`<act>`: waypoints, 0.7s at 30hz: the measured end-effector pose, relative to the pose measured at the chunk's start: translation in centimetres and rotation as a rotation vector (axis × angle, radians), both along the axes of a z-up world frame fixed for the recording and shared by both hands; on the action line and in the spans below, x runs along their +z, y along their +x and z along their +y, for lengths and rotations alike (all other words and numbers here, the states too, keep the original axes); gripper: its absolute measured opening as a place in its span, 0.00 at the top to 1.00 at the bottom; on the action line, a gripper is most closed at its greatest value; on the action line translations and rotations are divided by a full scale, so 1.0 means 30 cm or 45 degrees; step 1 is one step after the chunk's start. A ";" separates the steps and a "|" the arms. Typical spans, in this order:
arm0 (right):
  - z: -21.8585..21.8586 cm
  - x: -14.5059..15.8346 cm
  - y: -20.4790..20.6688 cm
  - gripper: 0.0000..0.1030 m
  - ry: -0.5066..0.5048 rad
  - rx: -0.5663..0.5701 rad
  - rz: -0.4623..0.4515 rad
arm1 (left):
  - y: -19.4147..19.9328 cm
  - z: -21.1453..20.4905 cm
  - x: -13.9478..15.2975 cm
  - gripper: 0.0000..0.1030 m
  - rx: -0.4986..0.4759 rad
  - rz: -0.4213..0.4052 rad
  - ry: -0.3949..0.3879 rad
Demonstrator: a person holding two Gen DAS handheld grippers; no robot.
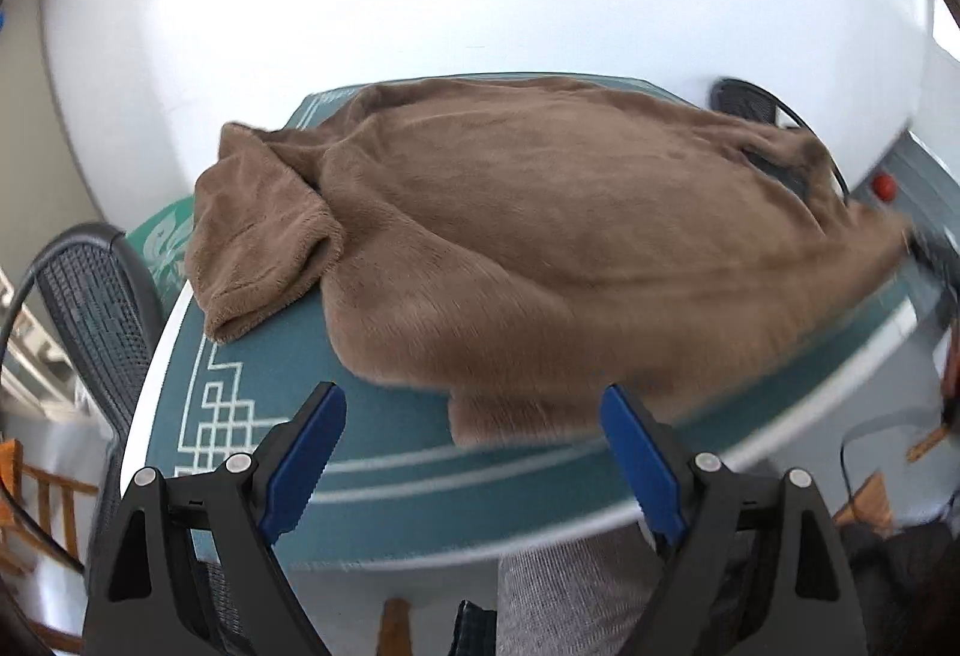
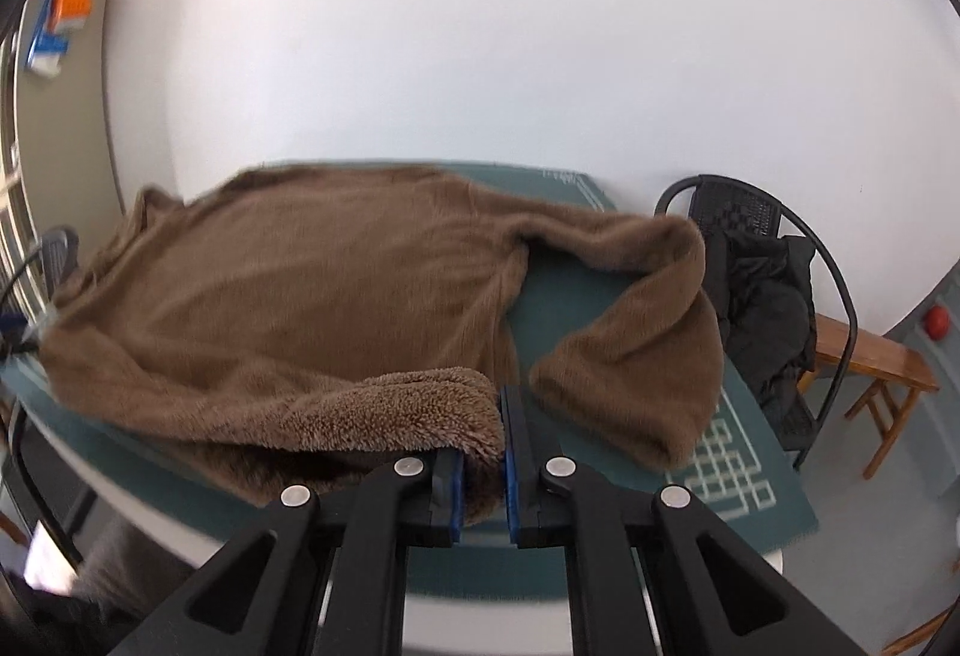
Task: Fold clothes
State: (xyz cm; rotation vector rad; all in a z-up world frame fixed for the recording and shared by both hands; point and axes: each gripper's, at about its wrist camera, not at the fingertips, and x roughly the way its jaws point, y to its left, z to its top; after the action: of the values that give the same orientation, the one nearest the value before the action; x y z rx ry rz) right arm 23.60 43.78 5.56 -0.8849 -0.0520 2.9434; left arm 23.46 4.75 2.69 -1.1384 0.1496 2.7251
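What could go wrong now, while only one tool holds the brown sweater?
1. The right tool pinches only the hem corner of the brown sweater; the thick fleece may slip out.
2. The left tool is open and apart from the cloth, so a one-sided pull may skew the fold.
3. The sleeve lies bent and could bunch.

So the brown fleece sweater is lying spread out across the teal table mat, fuzzy side up and pretty rumpled. One sleeve is sitting folded in on itself near the mat's patterned corner. In the right wrist view the other sleeve is bending back in a loop toward the mat's near edge, close to the white key pattern. The bottom hem is curling up off the mat, showing the nubby inner fleece.
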 end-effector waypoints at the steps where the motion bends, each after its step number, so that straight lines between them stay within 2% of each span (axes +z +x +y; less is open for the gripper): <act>1: 0.011 0.016 -0.017 0.90 -0.035 -0.002 0.017 | 0.013 0.021 -0.010 0.13 -0.022 0.008 -0.033; 5: 0.053 0.066 -0.089 0.90 -0.156 -0.021 0.072 | -0.004 0.092 -0.052 0.13 -0.016 0.031 -0.128; 8: 0.077 0.083 -0.125 0.90 -0.177 -0.058 0.096 | -0.056 0.091 -0.077 0.13 0.038 -0.001 -0.029; 11: 0.088 0.084 -0.134 0.90 -0.208 -0.069 0.098 | -0.116 0.056 -0.097 0.13 0.135 -0.051 0.140; 13: 0.085 0.080 -0.132 0.90 -0.197 -0.076 0.095 | -0.129 0.060 -0.103 0.13 0.145 -0.053 0.190; 21: 0.097 0.088 -0.131 0.90 -0.189 -0.077 0.105 | -0.133 0.171 -0.129 0.13 0.072 -0.019 0.030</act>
State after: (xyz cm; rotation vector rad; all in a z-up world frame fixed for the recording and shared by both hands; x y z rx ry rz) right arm 19.68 46.70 8.21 -0.7658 0.1966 2.9537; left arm 19.47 9.89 -1.19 -1.1735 0.0837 2.7592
